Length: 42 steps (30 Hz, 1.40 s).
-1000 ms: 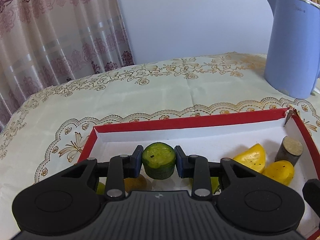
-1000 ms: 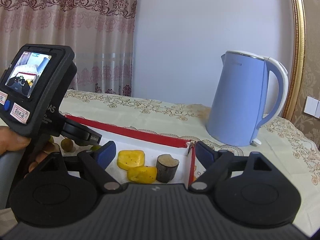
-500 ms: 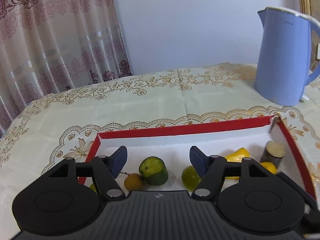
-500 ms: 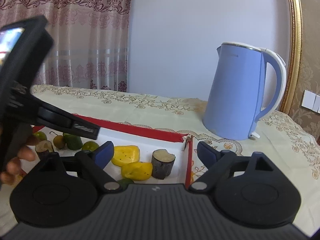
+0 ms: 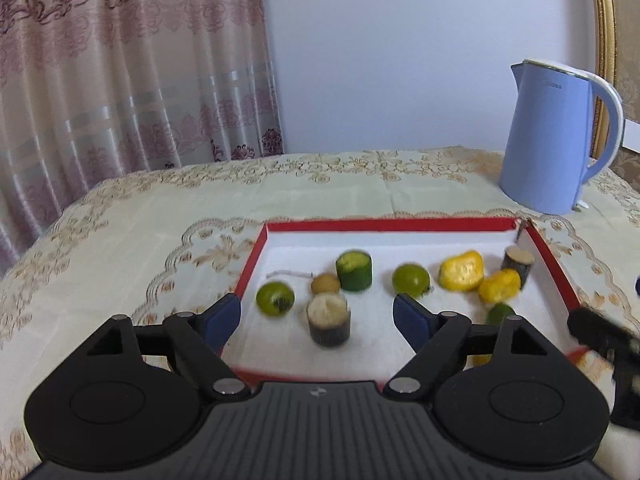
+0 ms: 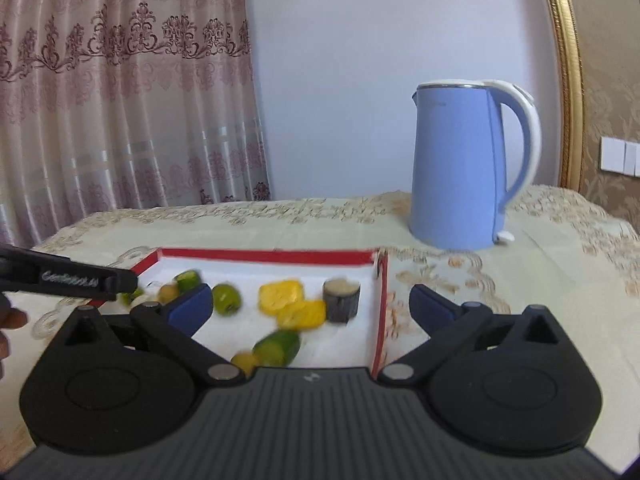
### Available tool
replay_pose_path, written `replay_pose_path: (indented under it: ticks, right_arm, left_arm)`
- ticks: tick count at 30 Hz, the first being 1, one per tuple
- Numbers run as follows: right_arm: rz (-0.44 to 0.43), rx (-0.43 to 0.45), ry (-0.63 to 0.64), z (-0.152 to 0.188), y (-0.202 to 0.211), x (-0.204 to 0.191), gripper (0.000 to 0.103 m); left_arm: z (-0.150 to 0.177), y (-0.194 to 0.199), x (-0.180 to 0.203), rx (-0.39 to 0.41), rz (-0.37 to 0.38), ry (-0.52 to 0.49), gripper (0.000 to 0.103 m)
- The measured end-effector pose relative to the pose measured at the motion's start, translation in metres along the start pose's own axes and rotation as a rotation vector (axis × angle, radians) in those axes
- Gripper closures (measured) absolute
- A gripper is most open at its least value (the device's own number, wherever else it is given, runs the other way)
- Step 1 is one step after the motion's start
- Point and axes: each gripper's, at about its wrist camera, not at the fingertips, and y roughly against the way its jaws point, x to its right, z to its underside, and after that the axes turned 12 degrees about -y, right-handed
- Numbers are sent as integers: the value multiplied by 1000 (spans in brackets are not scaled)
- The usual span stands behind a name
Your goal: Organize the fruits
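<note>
A red-rimmed white tray (image 5: 392,225) holds the fruit. In the left wrist view a green cucumber chunk (image 5: 354,271) stands upright near its middle, beside a small brown fruit (image 5: 325,284), a green round fruit (image 5: 275,299) and a cane stub (image 5: 329,319). To the right lie a lime (image 5: 410,280), two yellow pieces (image 5: 461,271) and another stub (image 5: 517,261). My left gripper (image 5: 317,314) hovers at the tray's near edge, jaws opening and holding nothing. My right gripper (image 6: 310,304) hangs over the tray's (image 6: 264,255) right end, jaws opening and empty.
A blue electric kettle (image 6: 464,168) stands on the embroidered tablecloth (image 5: 160,220) behind the tray's right corner. Curtains hang at the back left. The left tool's black body (image 6: 68,278) and a person's fingers cross the right wrist view's left edge.
My left gripper let go of the cucumber chunk, which now stands in the tray, then pulled back and up with its jaws spreading. My right gripper's jaws widened and it shifted sideways.
</note>
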Motion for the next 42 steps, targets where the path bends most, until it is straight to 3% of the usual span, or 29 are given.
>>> replay_pose_path:
  ticks: [6, 11, 20, 29, 42]
  right_arm:
    - [6, -113, 107, 37, 16, -20, 0]
    - [41, -136, 209, 54, 11, -31, 0]
    - [101, -191, 281, 66, -4, -43, 0]
    - [101, -245, 289, 72, -14, -44, 0]
    - [62, -299, 149, 68, -20, -27, 0]
  left_arm:
    - [25, 14, 5, -26, -7, -4, 19]
    - [41, 11, 5, -69, 1, 22, 19]
    - [56, -1, 4, -118, 16, 44, 19]
    - [58, -4, 0, -128, 26, 63, 19]
    - [58, -10, 5, -143, 31, 62, 19]
